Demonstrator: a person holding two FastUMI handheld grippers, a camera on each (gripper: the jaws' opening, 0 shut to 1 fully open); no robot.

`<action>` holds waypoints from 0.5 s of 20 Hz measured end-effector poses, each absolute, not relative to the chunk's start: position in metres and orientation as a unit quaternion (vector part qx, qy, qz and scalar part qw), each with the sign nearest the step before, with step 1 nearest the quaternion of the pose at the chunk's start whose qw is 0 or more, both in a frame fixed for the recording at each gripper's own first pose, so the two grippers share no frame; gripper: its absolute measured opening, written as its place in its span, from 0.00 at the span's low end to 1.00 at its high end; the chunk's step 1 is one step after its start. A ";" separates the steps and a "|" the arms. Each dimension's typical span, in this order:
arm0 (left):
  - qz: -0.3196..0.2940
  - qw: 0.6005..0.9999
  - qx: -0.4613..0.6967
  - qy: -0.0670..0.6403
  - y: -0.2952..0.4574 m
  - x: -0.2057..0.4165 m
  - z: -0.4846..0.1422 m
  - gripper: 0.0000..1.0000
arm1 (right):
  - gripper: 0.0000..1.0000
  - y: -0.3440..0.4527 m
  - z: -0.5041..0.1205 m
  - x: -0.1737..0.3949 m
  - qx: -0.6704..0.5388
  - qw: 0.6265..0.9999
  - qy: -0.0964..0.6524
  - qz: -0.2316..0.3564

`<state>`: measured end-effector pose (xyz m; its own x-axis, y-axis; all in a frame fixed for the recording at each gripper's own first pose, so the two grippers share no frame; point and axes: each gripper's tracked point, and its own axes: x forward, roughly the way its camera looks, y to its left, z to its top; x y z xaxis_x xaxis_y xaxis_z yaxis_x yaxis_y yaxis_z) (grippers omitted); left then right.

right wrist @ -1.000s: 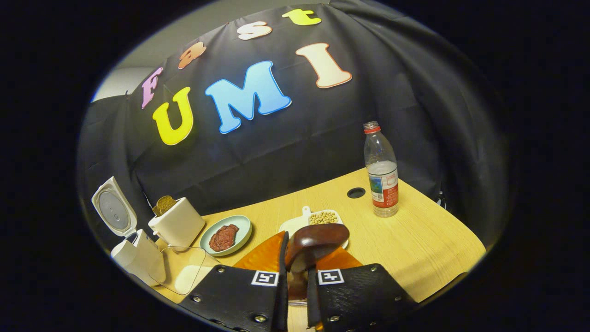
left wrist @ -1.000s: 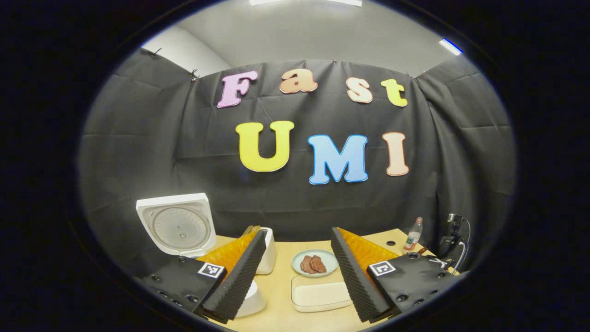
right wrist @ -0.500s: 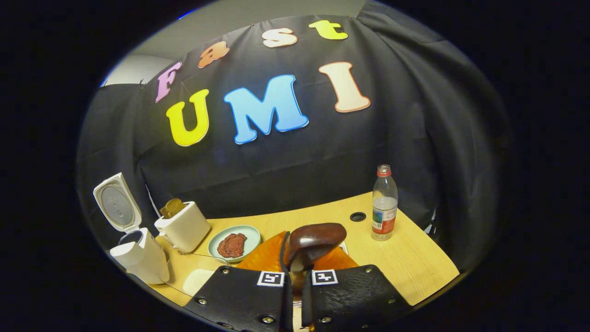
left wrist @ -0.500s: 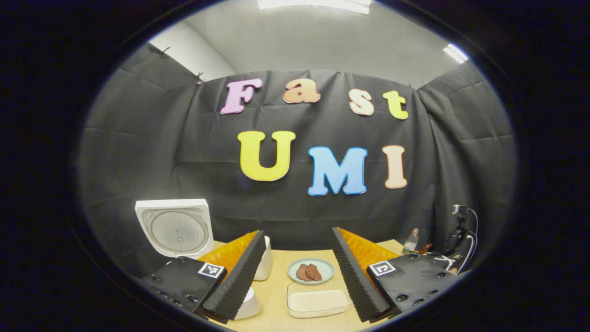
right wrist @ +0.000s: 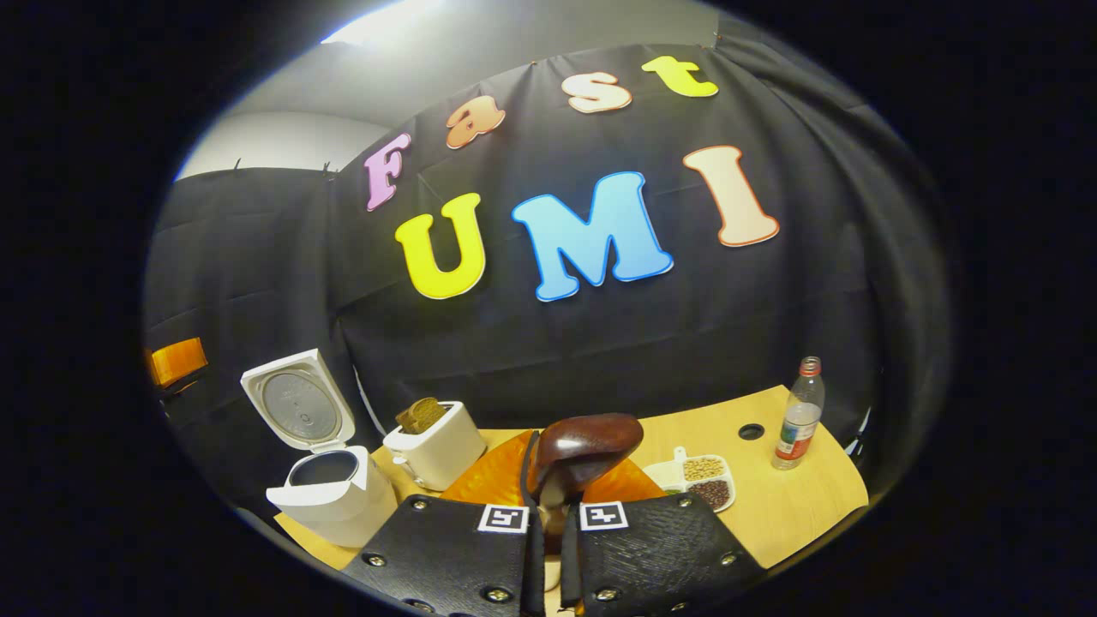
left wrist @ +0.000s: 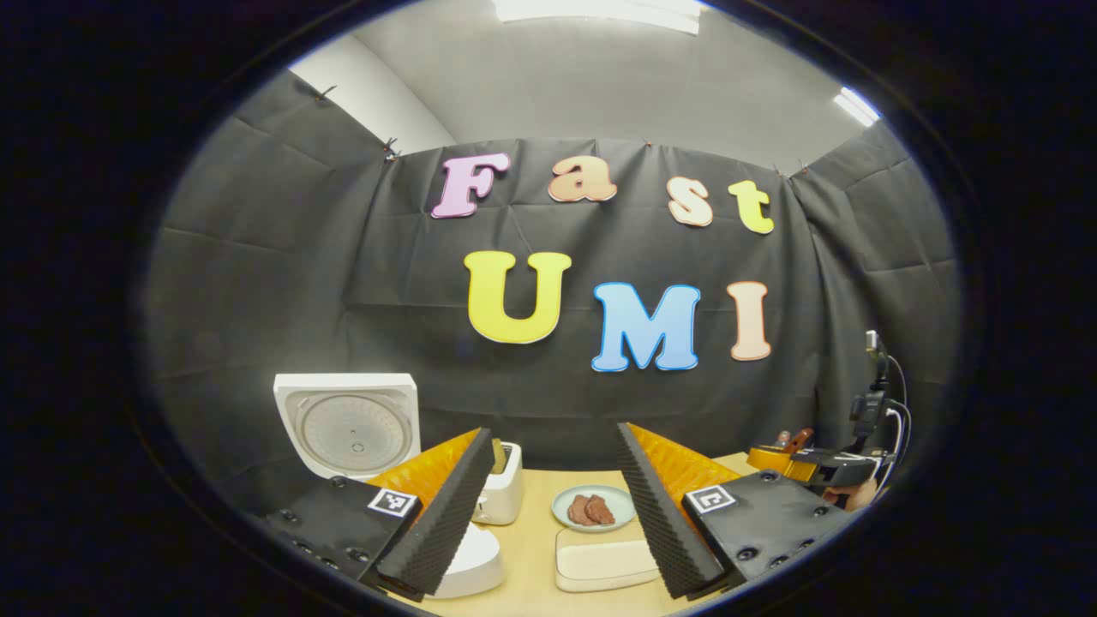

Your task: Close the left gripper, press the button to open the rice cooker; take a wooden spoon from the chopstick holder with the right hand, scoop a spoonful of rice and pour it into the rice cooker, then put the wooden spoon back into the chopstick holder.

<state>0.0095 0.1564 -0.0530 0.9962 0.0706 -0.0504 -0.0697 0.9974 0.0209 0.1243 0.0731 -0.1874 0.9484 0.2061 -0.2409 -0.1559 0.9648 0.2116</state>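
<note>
The white rice cooker (right wrist: 330, 493) stands at the table's left end, its lid (right wrist: 296, 410) up and the dark pot showing. My right gripper (right wrist: 548, 506) is shut on the wooden spoon (right wrist: 587, 446), whose dark bowl rises above the fingers; I cannot tell what it holds. The white chopstick holder (right wrist: 435, 444) with brown items stands right of the cooker. My left gripper (left wrist: 548, 514) hangs open and empty above the table, the open lid (left wrist: 347, 424) and cooker body (left wrist: 470, 561) to its left. The right gripper (left wrist: 806, 463) shows at far right there.
On the wooden table (right wrist: 814, 493) are a divided dish of beans (right wrist: 701, 482) and a water bottle (right wrist: 797, 416). A plate of brown food (left wrist: 594, 507) and a clear box of rice (left wrist: 607, 561) lie between the left gripper's fingers. A camera stand (left wrist: 874, 403) stands at right.
My right gripper has lifted and swung left with the spoon, so the cooker now sits nearer and the bottle farther right. The left gripper has risen slightly, still open.
</note>
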 end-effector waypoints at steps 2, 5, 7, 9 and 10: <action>0.044 0.999 0.021 0.023 0.167 0.005 -0.054 1.00 | 0.07 0.097 -0.194 0.130 0.087 0.980 0.140 0.113; 0.047 0.998 0.029 0.025 0.170 -0.001 -0.057 0.99 | 0.07 0.128 -0.220 0.140 0.063 0.975 0.158 0.142; 0.051 0.998 0.041 0.026 0.176 -0.006 -0.061 0.96 | 0.07 0.142 -0.248 0.148 0.047 0.970 0.181 0.154; 0.050 0.997 0.043 0.029 0.179 -0.009 -0.063 1.00 | 0.07 0.149 -0.273 0.154 0.031 0.967 0.198 0.158; 0.050 0.997 0.044 0.031 0.181 -0.010 -0.065 1.00 | 0.08 0.151 -0.282 0.157 0.020 0.966 0.204 0.157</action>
